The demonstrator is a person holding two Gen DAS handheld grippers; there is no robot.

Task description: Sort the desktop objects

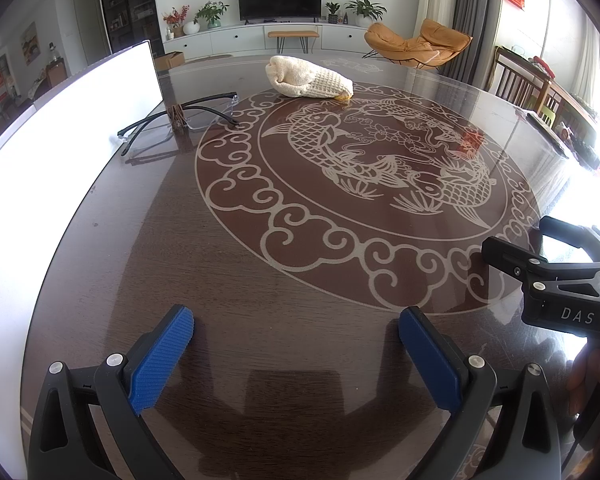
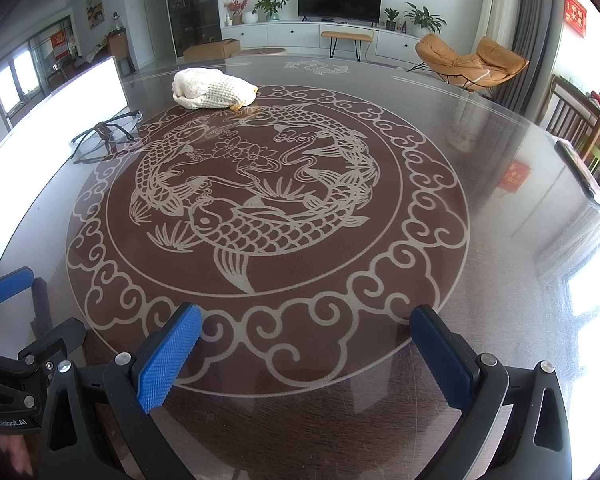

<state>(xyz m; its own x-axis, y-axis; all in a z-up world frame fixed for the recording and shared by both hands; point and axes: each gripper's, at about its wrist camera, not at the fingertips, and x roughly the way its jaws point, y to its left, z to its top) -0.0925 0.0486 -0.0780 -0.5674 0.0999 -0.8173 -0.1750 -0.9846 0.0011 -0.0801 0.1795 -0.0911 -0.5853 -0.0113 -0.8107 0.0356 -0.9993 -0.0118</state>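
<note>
A cream knitted cloth bundle [image 1: 308,78] [image 2: 212,89] lies at the far side of the dark round table [image 1: 260,280] [image 2: 500,200]. Black-framed glasses [image 1: 180,120] [image 2: 106,136] rest folded at the far left, with a small brown item [image 1: 177,116] between the temples. My left gripper [image 1: 296,344] hovers open near the front edge, nothing between its blue pads. My right gripper [image 2: 306,344] is open too and holds nothing. In the left wrist view the right gripper's black body shows at the right edge, and in the right wrist view the left gripper's body shows at the lower left.
A bright white panel [image 1: 68,128] [image 2: 68,100] stands along the table's left rim, behind the glasses. The tabletop carries a carved fish motif [image 1: 380,152] [image 2: 252,192]. Wooden chairs [image 1: 520,84] stand at the right. A hand [image 2: 16,456] holds the left gripper's grip.
</note>
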